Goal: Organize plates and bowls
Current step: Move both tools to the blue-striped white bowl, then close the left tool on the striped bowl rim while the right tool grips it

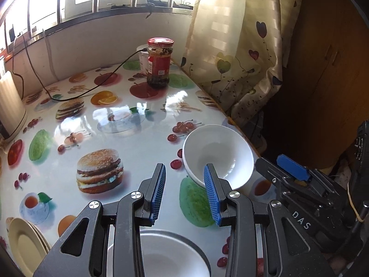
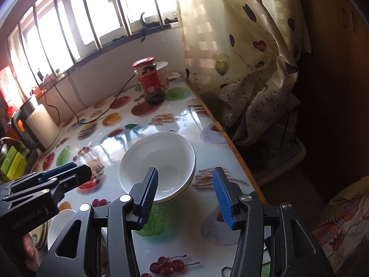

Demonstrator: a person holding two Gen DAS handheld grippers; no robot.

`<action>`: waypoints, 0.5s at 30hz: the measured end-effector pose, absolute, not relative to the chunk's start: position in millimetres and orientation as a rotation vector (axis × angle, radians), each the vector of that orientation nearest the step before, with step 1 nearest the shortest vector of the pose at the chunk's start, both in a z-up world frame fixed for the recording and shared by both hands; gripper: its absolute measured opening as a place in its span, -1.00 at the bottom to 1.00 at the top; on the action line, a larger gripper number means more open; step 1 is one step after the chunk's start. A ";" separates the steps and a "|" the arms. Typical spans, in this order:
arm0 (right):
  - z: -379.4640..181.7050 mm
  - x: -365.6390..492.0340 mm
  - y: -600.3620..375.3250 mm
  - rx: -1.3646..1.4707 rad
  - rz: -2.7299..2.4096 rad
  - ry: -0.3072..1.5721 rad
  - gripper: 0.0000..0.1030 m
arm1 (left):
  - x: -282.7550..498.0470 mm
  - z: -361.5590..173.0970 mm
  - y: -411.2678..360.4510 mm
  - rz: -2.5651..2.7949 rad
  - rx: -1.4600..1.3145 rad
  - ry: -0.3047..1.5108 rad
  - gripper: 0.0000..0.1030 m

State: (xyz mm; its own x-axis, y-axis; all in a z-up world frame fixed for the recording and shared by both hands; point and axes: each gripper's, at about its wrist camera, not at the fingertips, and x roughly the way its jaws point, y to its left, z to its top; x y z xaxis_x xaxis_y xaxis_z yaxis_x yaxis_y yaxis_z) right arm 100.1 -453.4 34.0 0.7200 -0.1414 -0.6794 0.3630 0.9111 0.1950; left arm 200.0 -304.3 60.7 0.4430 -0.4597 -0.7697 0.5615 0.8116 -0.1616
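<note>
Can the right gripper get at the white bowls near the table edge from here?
Probably yes: the right gripper has open, empty jaws, and nothing stands between them and the stacked white ceramic bowls.

Left gripper [image 1: 184, 175] tilted downward, jaws apart, empty; right gripper [image 2: 185, 180] likewise.

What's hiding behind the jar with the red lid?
Behind the jar stands a white tub with red print, and a black cable runs toward it. The jar covers most of the tub, so what it holds cannot be seen.
</note>
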 end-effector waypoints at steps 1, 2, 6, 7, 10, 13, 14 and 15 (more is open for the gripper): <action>32.2 101.6 -455.1 0.328 -0.287 0.721 -0.04 | 201.7 58.7 -308.7 -0.631 0.139 0.917 -0.30; 29.3 104.1 -457.7 0.331 -0.288 0.729 -0.04 | 203.5 56.6 -312.2 -0.627 0.150 0.927 -0.30; 20.3 112.5 -465.0 0.330 -0.289 0.744 -0.04 | 208.8 49.9 -323.8 -0.623 0.167 0.947 -0.30; 17.6 114.9 -466.7 0.330 -0.283 0.747 -0.04 | 209.4 47.7 -326.3 -0.626 0.169 0.954 -0.30; 11.9 119.3 -470.1 0.335 -0.276 0.762 -0.04 | 212.4 38.8 -335.4 -0.619 0.190 0.983 -0.30; 7.7 123.1 -472.3 0.332 -0.267 0.770 -0.05 | 214.8 31.3 -341.3 -0.611 0.202 1.003 -0.30; 6.4 124.6 -473.3 0.331 -0.266 0.772 -0.06 | 215.2 29.6 -342.5 -0.611 0.204 1.007 -0.30; 5.4 125.8 -474.5 0.333 -0.264 0.774 -0.08 | 215.5 28.7 -343.8 -0.614 0.202 1.010 -0.30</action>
